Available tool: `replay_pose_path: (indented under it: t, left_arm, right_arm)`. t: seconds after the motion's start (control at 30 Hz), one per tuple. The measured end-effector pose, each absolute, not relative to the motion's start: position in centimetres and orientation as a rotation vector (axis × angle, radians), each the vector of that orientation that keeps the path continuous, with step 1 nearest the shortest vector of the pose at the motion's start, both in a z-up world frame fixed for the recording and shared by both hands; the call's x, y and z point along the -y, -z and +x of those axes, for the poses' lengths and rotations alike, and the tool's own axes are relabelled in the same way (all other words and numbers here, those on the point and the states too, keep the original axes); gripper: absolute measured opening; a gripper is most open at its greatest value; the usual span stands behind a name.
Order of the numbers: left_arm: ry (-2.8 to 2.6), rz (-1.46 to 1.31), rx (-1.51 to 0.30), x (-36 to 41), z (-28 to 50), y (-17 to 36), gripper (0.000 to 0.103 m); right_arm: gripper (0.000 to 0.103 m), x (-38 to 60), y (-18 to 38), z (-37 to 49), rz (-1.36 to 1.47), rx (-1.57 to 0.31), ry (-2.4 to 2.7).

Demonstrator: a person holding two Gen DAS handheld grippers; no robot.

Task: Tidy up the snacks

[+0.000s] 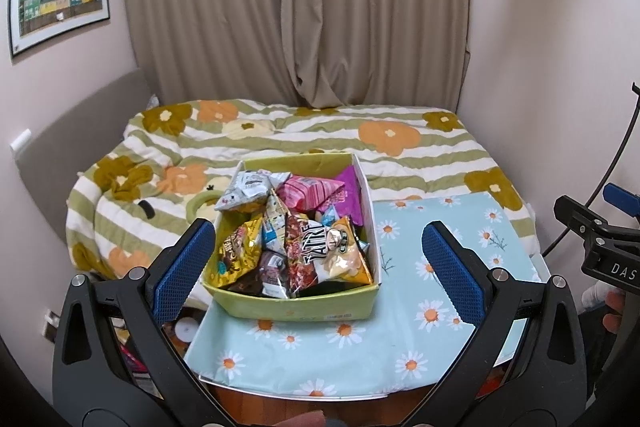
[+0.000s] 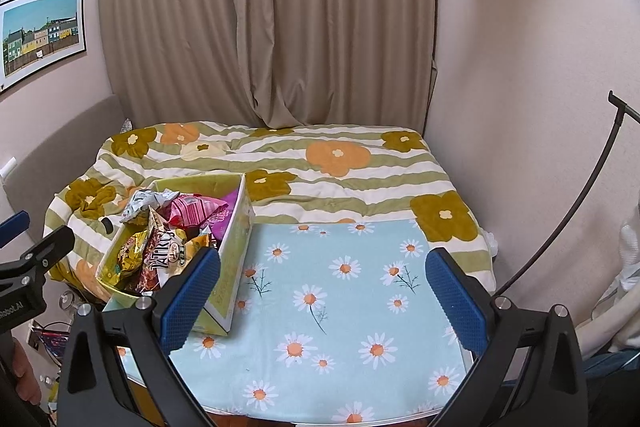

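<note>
Snack packets of crinkled foil and plastic (image 1: 296,227), in gold, pink, silver and brown, are lying heaped inside a yellow-green cardboard box (image 1: 292,307). This box is sitting on the left part of a tabletop covered with light blue daisy cloth (image 2: 340,307), just beside a bed with a striped flower blanket (image 2: 320,163). Both the left gripper (image 1: 316,259) and the right gripper (image 2: 324,287) are hovering with jaws spread wide, holding nothing.
</note>
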State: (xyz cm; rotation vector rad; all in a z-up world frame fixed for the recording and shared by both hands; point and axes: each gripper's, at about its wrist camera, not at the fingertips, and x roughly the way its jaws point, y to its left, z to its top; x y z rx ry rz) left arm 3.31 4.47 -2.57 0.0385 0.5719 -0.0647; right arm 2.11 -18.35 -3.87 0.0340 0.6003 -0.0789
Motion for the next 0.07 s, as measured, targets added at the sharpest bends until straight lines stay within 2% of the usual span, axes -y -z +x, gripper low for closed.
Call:
replay_pose_path:
  t: [0.07]
  left_arm:
    - [0.067, 0.035, -0.569, -4.70, 3.39, 2.52, 0.103]
  right_arm:
    - [0.102, 18.35, 3.88, 2.12, 0.032, -0.601, 0.079]
